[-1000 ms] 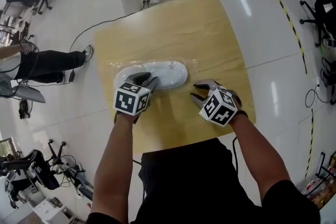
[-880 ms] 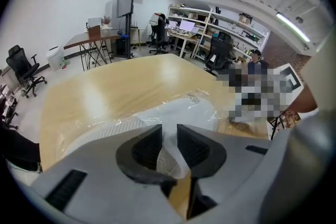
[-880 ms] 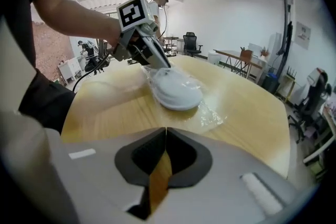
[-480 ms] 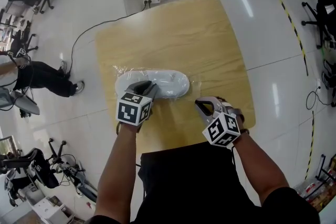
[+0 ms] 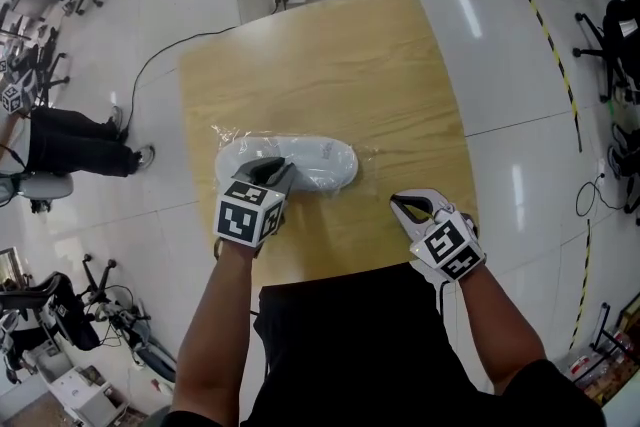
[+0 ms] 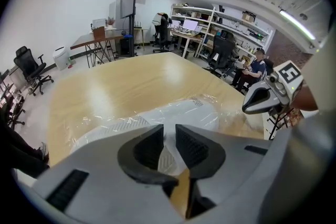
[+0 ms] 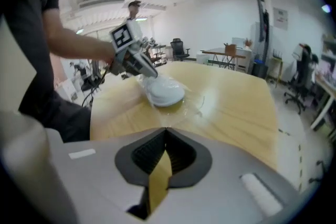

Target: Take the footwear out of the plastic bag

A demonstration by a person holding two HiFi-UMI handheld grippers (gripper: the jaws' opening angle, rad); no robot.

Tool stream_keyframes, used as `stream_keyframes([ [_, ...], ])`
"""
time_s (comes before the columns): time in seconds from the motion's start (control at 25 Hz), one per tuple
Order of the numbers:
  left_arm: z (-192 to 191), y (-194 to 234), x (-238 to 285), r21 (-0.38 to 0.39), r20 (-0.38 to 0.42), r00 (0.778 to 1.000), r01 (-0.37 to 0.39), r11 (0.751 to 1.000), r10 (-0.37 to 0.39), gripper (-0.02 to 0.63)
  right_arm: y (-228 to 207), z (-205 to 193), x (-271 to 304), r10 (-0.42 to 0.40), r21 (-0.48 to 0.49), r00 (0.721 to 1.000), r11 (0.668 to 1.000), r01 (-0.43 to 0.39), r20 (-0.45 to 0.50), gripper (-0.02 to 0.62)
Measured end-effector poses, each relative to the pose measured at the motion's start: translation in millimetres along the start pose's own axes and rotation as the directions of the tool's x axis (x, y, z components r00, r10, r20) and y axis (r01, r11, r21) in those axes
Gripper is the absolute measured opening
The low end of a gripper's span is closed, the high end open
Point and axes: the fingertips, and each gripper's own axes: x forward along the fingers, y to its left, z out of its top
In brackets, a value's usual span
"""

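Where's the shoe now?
Head view: the white shoe lies bagged, left of centre on the table; the left gripper, jaws closing, straddles its left end.

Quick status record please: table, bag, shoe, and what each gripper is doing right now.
surface: wooden table
item: white shoe, mid-table, not yet out of its bag
wrapping: clear plastic bag, around the shoe, resting on the table
left gripper: at the shoe's left end, fingers closing, narrow gap left, bagged shoe showing in that gap
right gripper: fingers shut, nothing between them, by the table's near edge, apart from the bag
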Motion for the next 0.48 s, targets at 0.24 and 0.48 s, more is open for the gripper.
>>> stream_keyframes([
  [0.24, -3, -43, -20, 0.118, -0.018, 0.998, 0.063, 0.991, -0.061, 0.106, -18, 38, 14, 0.055, 0.295, 0.991, 0.951, -0.09, 0.126, 0.039],
  [0.48, 3, -75, -27, 0.594, -0.051, 0.997, 0.082, 0.8, -0.065, 0.143, -14, 30, 24, 0.087, 0.233, 0.996, 0.968, -0.093, 0.034, 0.077],
])
